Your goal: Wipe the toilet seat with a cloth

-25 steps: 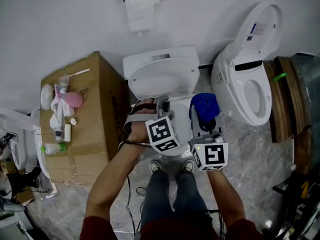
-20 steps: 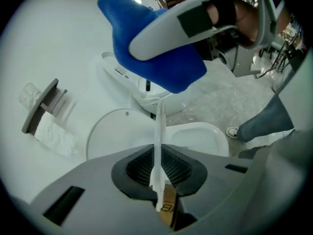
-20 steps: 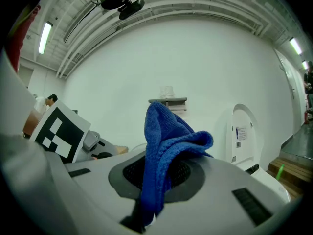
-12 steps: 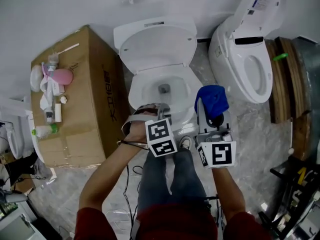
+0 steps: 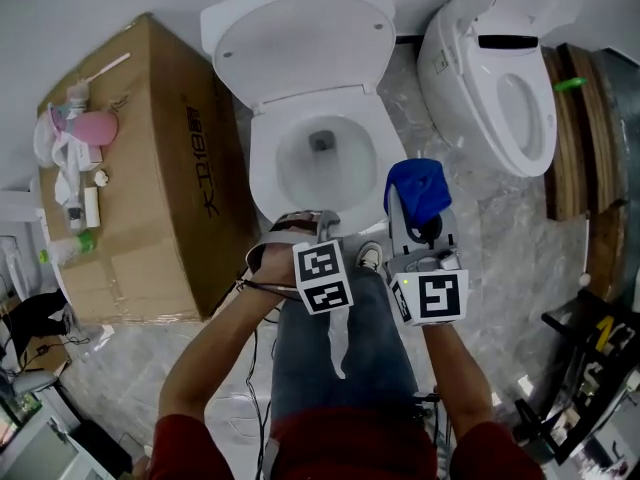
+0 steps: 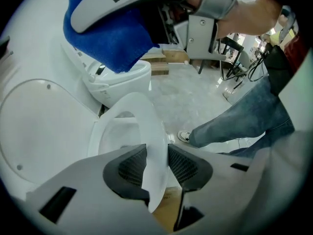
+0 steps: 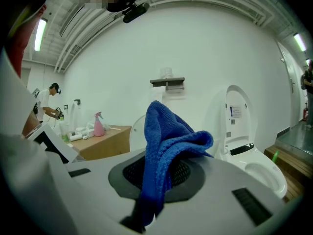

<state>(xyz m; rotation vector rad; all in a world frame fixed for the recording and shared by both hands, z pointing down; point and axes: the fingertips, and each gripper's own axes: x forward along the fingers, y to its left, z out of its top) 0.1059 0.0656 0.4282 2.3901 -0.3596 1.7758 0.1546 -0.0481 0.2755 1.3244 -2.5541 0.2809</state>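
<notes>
The white toilet stands in the middle with its lid up and its seat lying on the bowl. My left gripper points steeply down at the seat's front edge. In the left gripper view the seat rim runs between the jaws of that gripper; they have just been opening and stand loosely round it. My right gripper hovers to the right of the bowl, shut on a blue cloth. In the right gripper view the cloth bunches up out of that gripper.
A cardboard box stands left of the toilet with a pink spray bottle and small items on top. A second toilet and wooden boards are at the right. The person's legs and a shoe are in front of the bowl.
My left gripper has come down and toward the person at the seat's front edge, and the open bowl now shows. My right gripper with the cloth has dropped lower beside the bowl.
</notes>
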